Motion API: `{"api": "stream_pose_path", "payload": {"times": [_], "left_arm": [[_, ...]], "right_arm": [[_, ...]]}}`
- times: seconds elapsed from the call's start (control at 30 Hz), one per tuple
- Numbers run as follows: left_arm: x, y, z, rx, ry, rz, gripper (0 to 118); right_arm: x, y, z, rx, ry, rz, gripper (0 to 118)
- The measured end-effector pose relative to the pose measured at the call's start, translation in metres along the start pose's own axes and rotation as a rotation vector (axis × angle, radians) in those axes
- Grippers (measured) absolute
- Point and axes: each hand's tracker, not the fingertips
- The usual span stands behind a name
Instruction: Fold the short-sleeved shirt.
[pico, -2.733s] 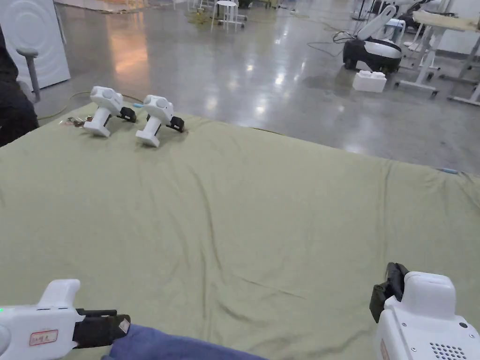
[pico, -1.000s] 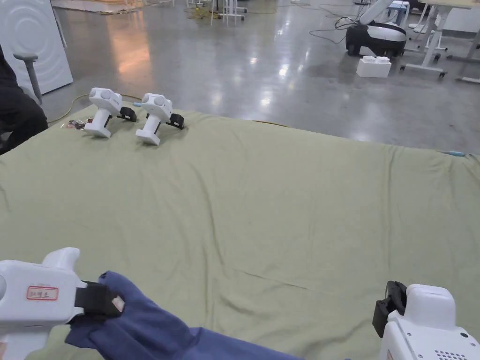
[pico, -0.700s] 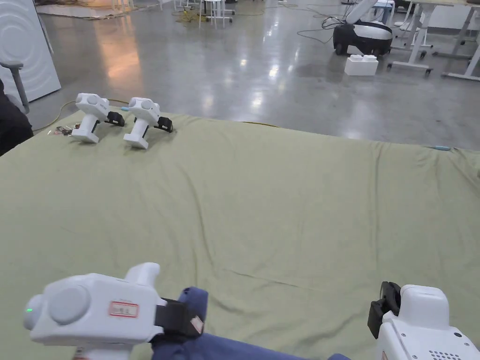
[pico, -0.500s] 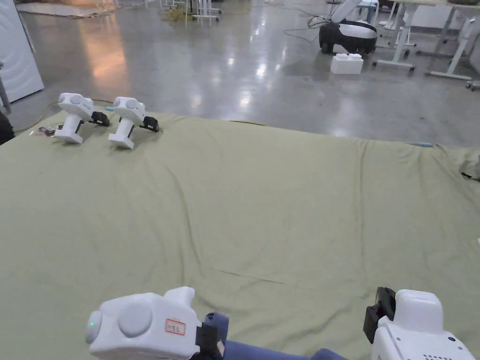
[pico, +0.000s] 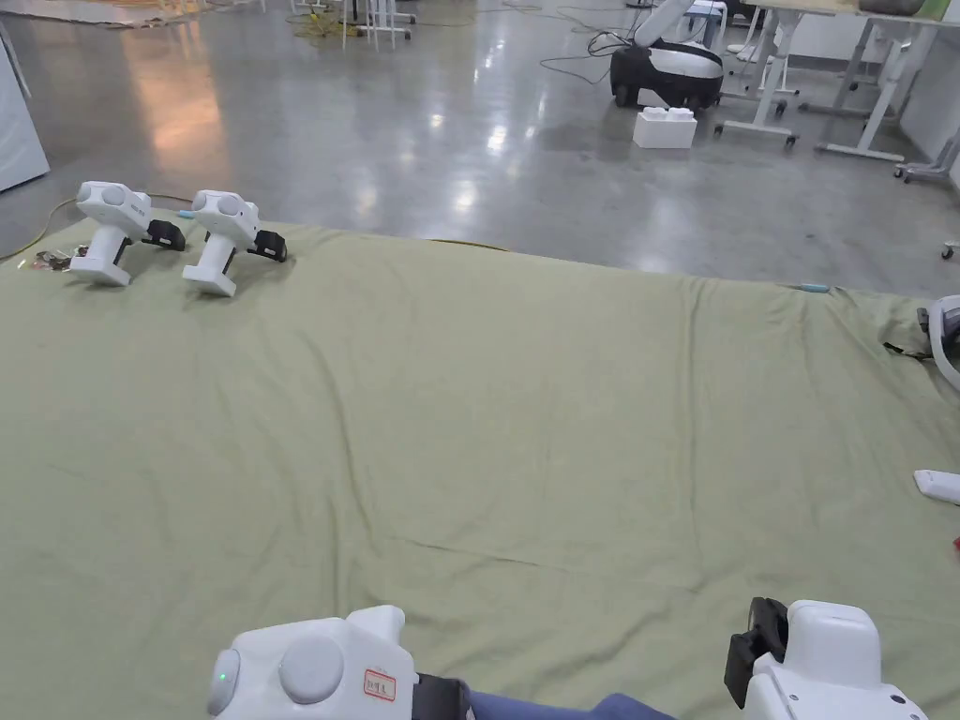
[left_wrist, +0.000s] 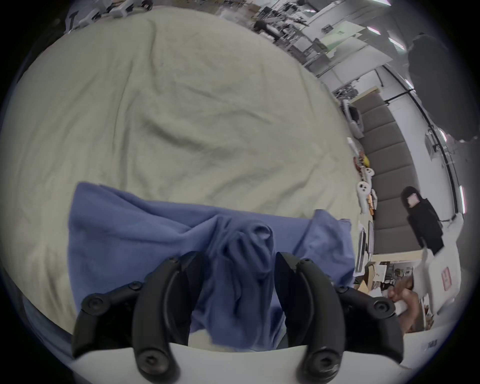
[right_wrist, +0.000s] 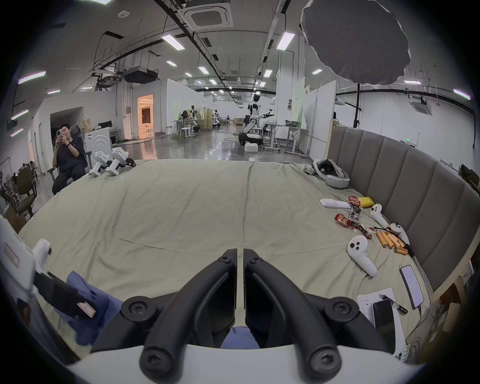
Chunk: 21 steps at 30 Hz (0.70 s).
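The blue short-sleeved shirt (left_wrist: 145, 239) lies crumpled at the near edge of the green bed sheet (pico: 487, 422). My left gripper (left_wrist: 237, 259) has a bunched fold of the shirt between its jaws, which press on it from both sides. In the head view, the left gripper (pico: 445, 698) sits at the bottom edge with a strip of the shirt (pico: 562, 708) beside it. My right gripper (right_wrist: 240, 250) is shut with nothing between its jaws, and a bit of the shirt (right_wrist: 239, 337) shows under it. In the head view, the right gripper (pico: 750, 647) sits at the lower right, apart from the left one.
Two spare white grippers (pico: 220, 239) stand at the sheet's far left corner. A headset (right_wrist: 330, 174), hand controllers (right_wrist: 361, 254), snack wrappers (right_wrist: 348, 223) and phones (right_wrist: 411, 285) lie along the padded headboard (right_wrist: 415, 197) on the right. A person (right_wrist: 68, 161) sits at the far left.
My left gripper, shut on the shirt, has moved rightwards along the near edge towards the right gripper. The head camera has panned right. The right gripper has barely moved.
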Motion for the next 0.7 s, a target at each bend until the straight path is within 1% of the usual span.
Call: {"api": "stream_pose_path", "payload": {"times": [0.07, 0.17, 0.27, 0.3, 0.33, 0.37, 0.4, 0.47, 0.53, 0.6, 0.67, 0.7], "left_arm": [[0.002, 0.002, 0.018, 0.037, -0.001, -0.041, 66], [-0.002, 0.004, 0.042, 0.078, -0.019, -0.039, 66], [-0.009, 0.002, 0.048, 0.136, 0.027, -0.061, 64], [-0.011, 0.001, 0.045, 0.130, 0.079, -0.061, 59], [-0.012, 0.000, 0.036, 0.105, 0.117, -0.074, 49], [-0.013, -0.002, 0.027, 0.076, 0.144, -0.085, 33], [-0.014, -0.005, 0.017, 0.042, 0.153, -0.083, 26], [-0.015, -0.012, -0.001, 0.003, 0.137, -0.084, 26], [-0.006, -0.021, -0.014, -0.039, 0.113, -0.114, 26], [0.010, -0.032, -0.024, -0.065, 0.098, -0.183, 26], [0.024, -0.037, -0.034, -0.036, 0.083, -0.250, 26], [0.030, -0.039, -0.040, -0.030, 0.059, -0.267, 26]], "right_arm": [[0.000, 0.000, 0.001, -0.001, 0.005, -0.003, 6], [0.000, -0.002, 0.002, -0.003, 0.006, -0.003, 6], [-0.001, -0.004, 0.003, -0.006, 0.009, -0.008, 6], [-0.001, -0.005, 0.003, -0.008, 0.010, -0.010, 6], [-0.001, -0.006, 0.003, -0.009, 0.012, -0.013, 6], [-0.001, -0.007, 0.003, -0.012, 0.013, -0.015, 6], [-0.001, -0.008, 0.003, -0.015, 0.013, -0.017, 6], [-0.001, -0.010, 0.004, -0.019, 0.013, -0.019, 6], [0.000, -0.012, 0.004, -0.024, 0.011, -0.020, 6], [0.000, -0.014, 0.005, -0.029, 0.009, -0.018, 6], [0.001, -0.014, 0.004, -0.039, 0.009, -0.021, 6], [0.003, -0.015, 0.004, -0.048, 0.014, -0.039, 6]]}}
